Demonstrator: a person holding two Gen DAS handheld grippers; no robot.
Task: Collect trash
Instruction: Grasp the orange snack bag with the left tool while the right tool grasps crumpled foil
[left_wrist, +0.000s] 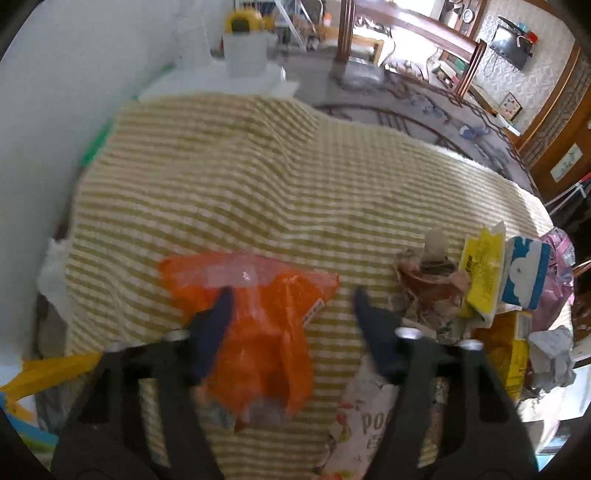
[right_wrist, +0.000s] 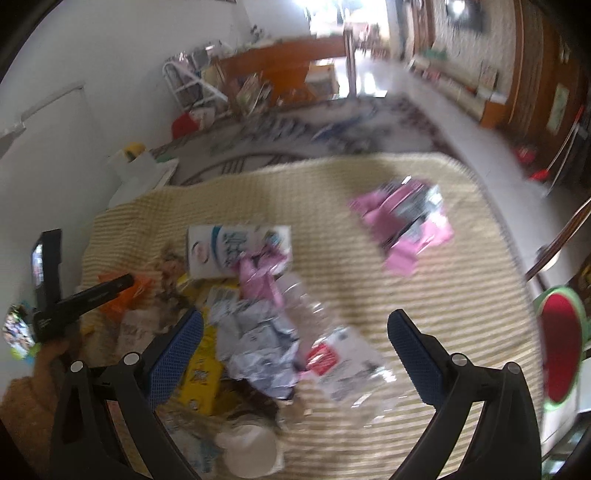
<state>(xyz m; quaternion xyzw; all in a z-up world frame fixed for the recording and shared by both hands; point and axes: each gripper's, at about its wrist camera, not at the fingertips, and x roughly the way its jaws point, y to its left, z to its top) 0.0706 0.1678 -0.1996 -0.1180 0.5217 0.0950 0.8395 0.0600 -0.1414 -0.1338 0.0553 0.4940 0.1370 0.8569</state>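
My left gripper (left_wrist: 293, 295) is open above an orange plastic bag (left_wrist: 258, 325) that lies on the striped yellow cloth (left_wrist: 258, 184); its left finger overlaps the bag. A trash pile lies to the right: brown crumpled paper (left_wrist: 432, 284), a yellow wrapper (left_wrist: 482, 273) and a blue-white carton (left_wrist: 526, 273). My right gripper (right_wrist: 295, 321) is open over a crushed clear bottle (right_wrist: 332, 343) and crumpled grey wrappers (right_wrist: 258, 339). A white-blue carton (right_wrist: 229, 251), a yellow packet (right_wrist: 201, 376) and a pink wrapper (right_wrist: 406, 221) lie around. The left gripper's body (right_wrist: 85, 299) shows at the left.
The cloth (right_wrist: 424, 295) covers a low surface by a white wall (left_wrist: 55, 110). A white cup (right_wrist: 251, 450) lies near the front edge. A watermelon-patterned object (right_wrist: 561, 347) sits at the right. A patterned rug (right_wrist: 295, 129) and furniture lie beyond.
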